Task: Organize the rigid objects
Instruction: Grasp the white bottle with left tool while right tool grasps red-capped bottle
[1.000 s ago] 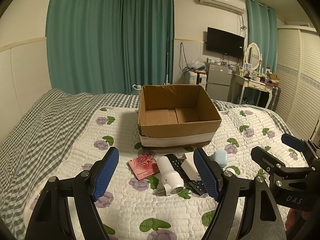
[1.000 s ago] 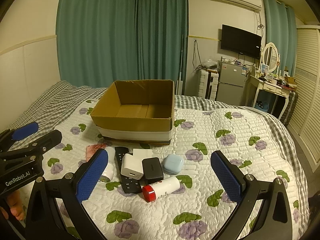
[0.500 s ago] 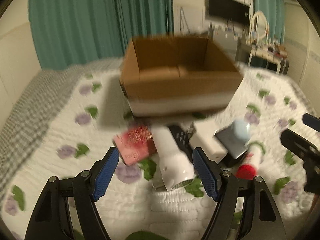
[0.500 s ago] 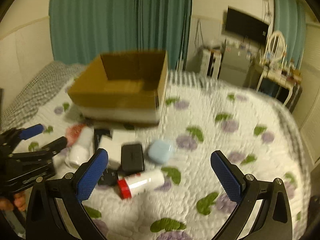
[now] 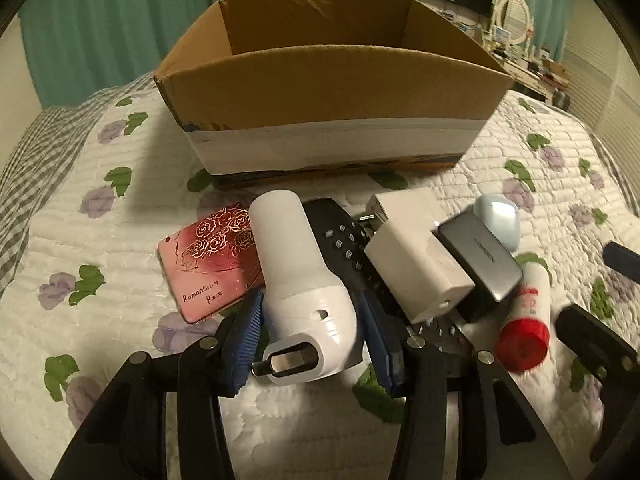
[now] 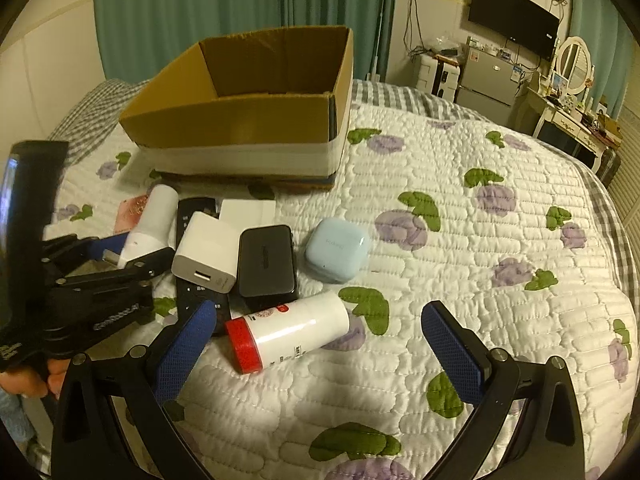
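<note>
An open cardboard box (image 5: 328,92) stands on the quilted bed, also in the right wrist view (image 6: 248,120). In front of it lie a white plug-in device (image 5: 300,280), a pink card (image 5: 208,260), a black remote (image 5: 340,240), a white charger (image 5: 416,264), a black case (image 5: 480,260), a light blue earbud case (image 6: 336,248) and a white bottle with a red cap (image 6: 288,332). My left gripper (image 5: 310,340) has its blue pads on both sides of the white plug-in device, closed against it. My right gripper (image 6: 320,352) is open, with the bottle lying between its pads.
The bed's quilt (image 6: 480,240) extends to the right of the objects. A fridge (image 6: 488,76), a dressing table (image 6: 568,112) and a wall TV (image 6: 512,16) stand beyond the bed. Green curtains (image 6: 240,8) hang behind the box.
Both grippers have moved forward and down toward the objects. My left gripper's pads have narrowed around the white plug-in device. My right gripper stays open and now straddles the bottle.
</note>
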Tool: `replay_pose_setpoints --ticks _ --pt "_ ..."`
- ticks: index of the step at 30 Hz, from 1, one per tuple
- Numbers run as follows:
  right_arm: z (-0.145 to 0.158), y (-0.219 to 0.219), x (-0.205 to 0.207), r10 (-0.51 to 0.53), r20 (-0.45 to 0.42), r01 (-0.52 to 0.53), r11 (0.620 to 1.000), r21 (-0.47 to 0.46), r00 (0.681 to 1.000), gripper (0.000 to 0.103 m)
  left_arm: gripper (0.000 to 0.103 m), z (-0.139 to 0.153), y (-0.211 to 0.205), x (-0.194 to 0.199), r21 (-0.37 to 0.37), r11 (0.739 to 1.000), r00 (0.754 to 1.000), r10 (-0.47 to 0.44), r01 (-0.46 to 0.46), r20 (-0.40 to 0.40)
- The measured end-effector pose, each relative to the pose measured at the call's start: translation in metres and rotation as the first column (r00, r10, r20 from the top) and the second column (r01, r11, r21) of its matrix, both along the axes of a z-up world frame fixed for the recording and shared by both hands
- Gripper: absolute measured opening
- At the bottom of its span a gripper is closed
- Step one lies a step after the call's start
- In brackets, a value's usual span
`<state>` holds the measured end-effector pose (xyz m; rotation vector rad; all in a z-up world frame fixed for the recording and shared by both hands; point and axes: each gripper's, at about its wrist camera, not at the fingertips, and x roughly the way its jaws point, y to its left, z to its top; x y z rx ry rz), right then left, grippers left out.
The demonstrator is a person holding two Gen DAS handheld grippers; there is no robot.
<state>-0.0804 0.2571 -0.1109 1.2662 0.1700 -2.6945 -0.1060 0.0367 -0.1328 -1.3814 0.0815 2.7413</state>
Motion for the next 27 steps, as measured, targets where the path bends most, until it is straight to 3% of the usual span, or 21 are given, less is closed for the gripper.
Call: replay_pose_setpoints --ticks 11,13,15,21,27 --pt "-0.041 -0.013 -0.033 -0.012 0.156 0.011 1.0 0.002 0.988 0.102 0.049 0.031 -0.019 0.017 0.017 1.0 0.996 0.015 -0.014 -0.09" --pt "-0.048 -0.01 -0.038 -0.01 0.184 0.015 1.0 -0.024 0.983 0.098 0.049 0.033 -0.019 0.02 0.026 1.0 0.995 0.013 -0.01 -0.096" --pt "-0.05 -0.011 -0.039 0.006 0.198 0.003 0.999 -0.044 0.98 0.082 0.049 0.035 -0.019 0.022 0.03 1.0 0.995 0.006 -0.003 -0.099" --pt "-0.035 -0.015 -0.021 0.01 0.12 -0.01 1.0 -0.006 0.993 0.082 0.049 0.043 -0.024 0.033 0.041 0.999 0.993 0.008 -0.003 -0.115" --pt "0.017 -0.015 -0.005 -0.001 0.028 0.002 1.0 -0.025 1.0 0.082 0.049 0.075 -0.028 0.043 0.059 0.998 0.983 0.003 0.008 -0.183"
